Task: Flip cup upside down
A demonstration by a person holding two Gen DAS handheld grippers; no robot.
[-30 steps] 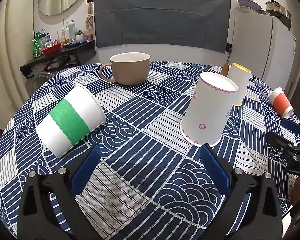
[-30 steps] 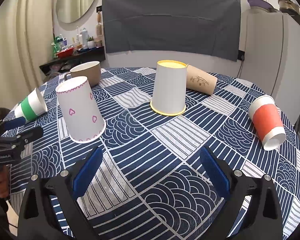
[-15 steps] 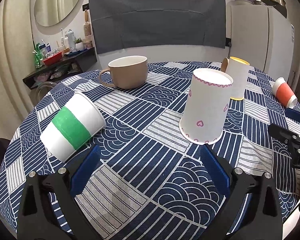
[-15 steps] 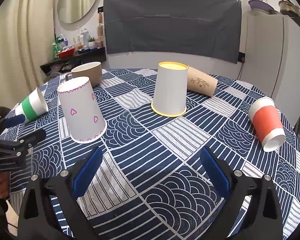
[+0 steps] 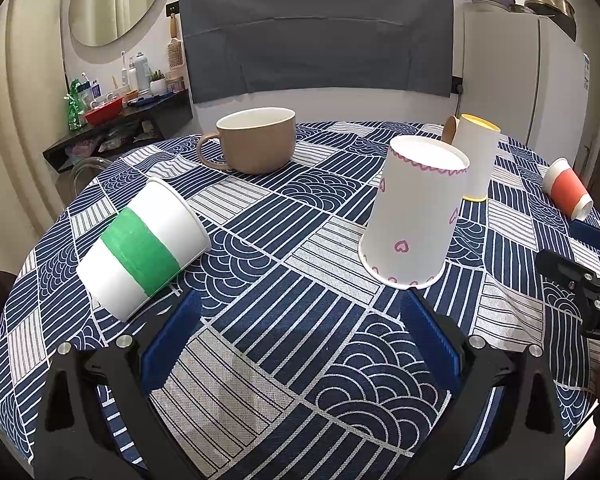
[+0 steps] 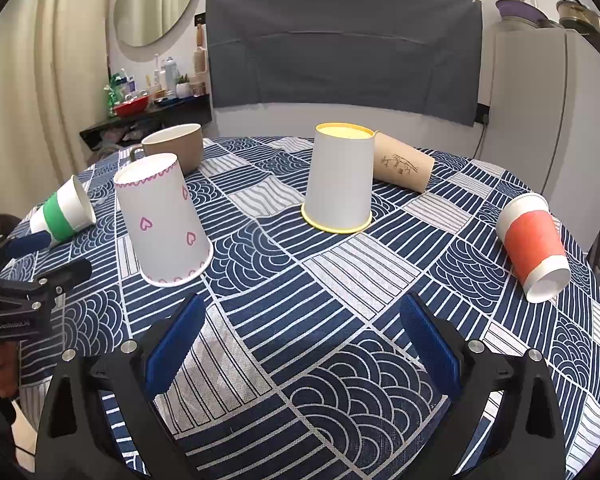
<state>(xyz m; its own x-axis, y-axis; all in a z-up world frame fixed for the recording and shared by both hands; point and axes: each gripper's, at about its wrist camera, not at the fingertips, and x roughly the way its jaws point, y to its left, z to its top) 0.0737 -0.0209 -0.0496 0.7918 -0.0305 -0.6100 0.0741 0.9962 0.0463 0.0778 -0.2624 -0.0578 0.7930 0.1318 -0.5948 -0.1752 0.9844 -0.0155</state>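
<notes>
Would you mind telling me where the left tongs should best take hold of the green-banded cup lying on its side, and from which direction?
Grip the green-banded cup across its green band, mid-body. It lies on its side, its closed base toward the left tongs, its mouth pointing away. Probably come from above, one pad on each curved flank; the round wall could roll if pushed from one side. The tongs are open and empty.

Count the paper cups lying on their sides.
3: the green-banded white paper cup at the table's left edge, the brown printed paper cup behind the yellow-rimmed one, and the orange-sleeved white paper cup at right.
</notes>
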